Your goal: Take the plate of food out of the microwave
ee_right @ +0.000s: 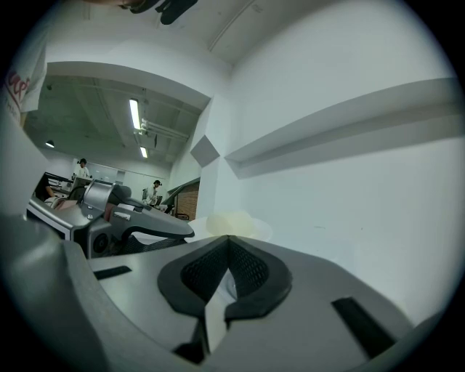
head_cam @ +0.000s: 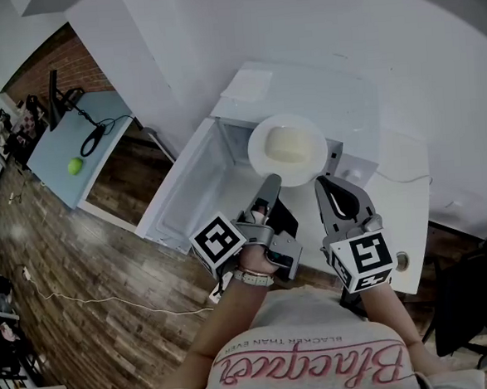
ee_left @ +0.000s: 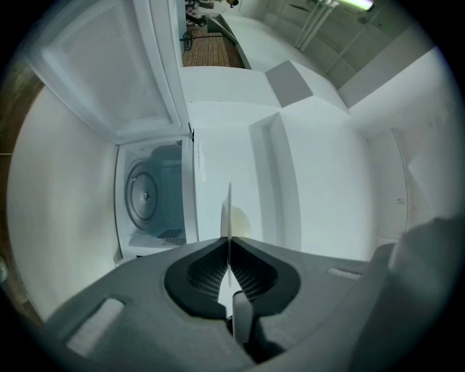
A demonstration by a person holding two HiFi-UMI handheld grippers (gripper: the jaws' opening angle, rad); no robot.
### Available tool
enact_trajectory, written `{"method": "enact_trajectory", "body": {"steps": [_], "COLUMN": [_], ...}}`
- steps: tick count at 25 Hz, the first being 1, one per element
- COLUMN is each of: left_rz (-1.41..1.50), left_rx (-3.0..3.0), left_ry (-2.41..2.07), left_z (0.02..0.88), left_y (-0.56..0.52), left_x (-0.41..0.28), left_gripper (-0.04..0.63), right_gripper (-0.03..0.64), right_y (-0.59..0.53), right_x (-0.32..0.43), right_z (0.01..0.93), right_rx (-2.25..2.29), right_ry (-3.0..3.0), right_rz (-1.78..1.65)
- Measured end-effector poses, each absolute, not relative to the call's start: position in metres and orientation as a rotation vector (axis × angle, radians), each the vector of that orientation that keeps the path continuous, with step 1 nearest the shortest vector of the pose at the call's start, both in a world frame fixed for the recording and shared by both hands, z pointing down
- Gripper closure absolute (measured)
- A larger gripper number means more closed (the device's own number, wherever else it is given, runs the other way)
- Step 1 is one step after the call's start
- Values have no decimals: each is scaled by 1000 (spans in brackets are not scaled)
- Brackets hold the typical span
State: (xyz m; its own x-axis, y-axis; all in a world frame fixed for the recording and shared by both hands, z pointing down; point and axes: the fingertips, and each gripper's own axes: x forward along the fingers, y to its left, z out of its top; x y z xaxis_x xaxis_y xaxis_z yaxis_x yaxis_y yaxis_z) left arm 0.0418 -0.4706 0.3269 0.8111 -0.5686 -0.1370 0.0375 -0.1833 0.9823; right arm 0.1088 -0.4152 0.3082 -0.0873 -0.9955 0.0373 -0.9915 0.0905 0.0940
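Note:
A white plate (head_cam: 288, 149) with pale yellow food (head_cam: 288, 145) is held in the air in front of the white microwave (head_cam: 319, 93), outside its cavity. My left gripper (head_cam: 269, 183) is shut on the plate's near-left rim. My right gripper (head_cam: 322, 184) is shut on the near-right rim. The left gripper view shows the plate (ee_left: 229, 207) edge-on between the closed pads of that gripper (ee_left: 229, 243), with the food (ee_left: 240, 221) just right of it. In the right gripper view the plate (ee_right: 258, 231) and food (ee_right: 231, 222) sit just beyond the closed gripper (ee_right: 228, 243).
The microwave door (head_cam: 185, 185) hangs open to the left, and the cavity with its glass turntable (ee_left: 144, 195) holds nothing else. A white counter (head_cam: 409, 186) runs to the right. A blue table (head_cam: 70, 147) carries a green ball (head_cam: 75, 165) and cables. People stand far off.

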Motion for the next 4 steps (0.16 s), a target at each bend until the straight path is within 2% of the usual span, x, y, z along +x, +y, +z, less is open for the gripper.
{"method": "enact_trajectory", "body": {"steps": [4], "left_rz": [-552], "left_rx": [1690], "left_ry": [-434], "left_z": [333], "left_y": [-471], "left_x": [42], "left_gripper": [580], "right_gripper": [607], "right_y": [-415], "right_x": [111], "right_z": [310], "right_rx": [2057], "right_ry": [-2249], "right_rz": [-70]}}
